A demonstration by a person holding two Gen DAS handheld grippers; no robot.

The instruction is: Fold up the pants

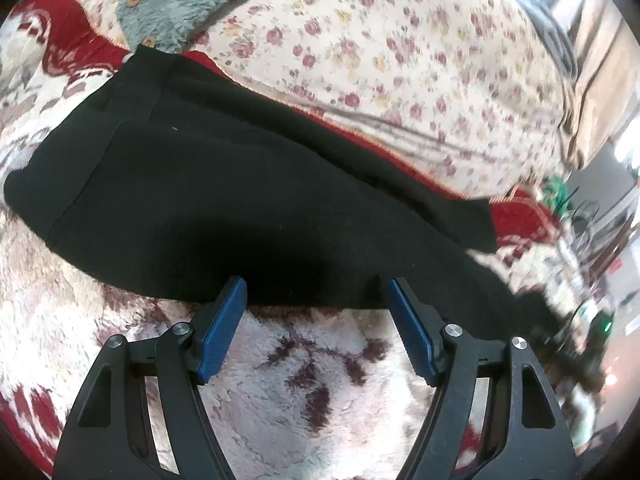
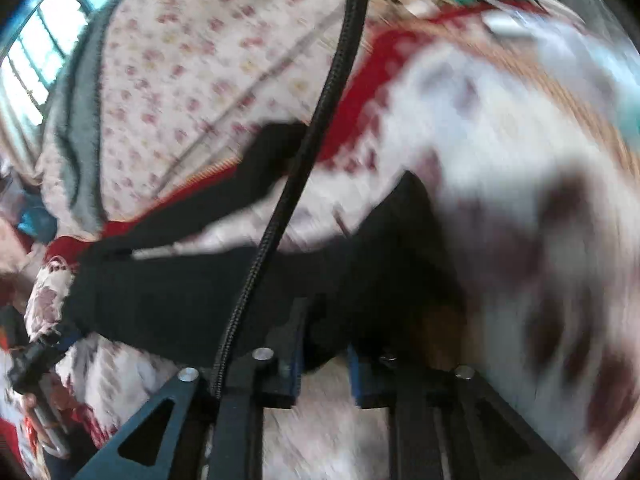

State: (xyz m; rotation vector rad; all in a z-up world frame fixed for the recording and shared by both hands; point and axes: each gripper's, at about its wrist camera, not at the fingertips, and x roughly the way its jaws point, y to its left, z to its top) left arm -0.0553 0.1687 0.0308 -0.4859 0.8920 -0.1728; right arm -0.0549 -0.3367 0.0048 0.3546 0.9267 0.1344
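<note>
left wrist: left gripper [image 1: 316,284] jaws spread wide, tips just at the near edge of the pants [image 1: 224,184], which lie on the blanket [image 1: 300,380], long axis left-right. right wrist, blurred: right gripper [image 2: 324,364] jaws pinching the pants [image 2: 180,292], fabric stretching away to the left.

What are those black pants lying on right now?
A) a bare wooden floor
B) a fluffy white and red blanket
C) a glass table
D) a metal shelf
B: the black pants lie spread on a fluffy white and red blanket, with a floral sheet beyond them.
</note>
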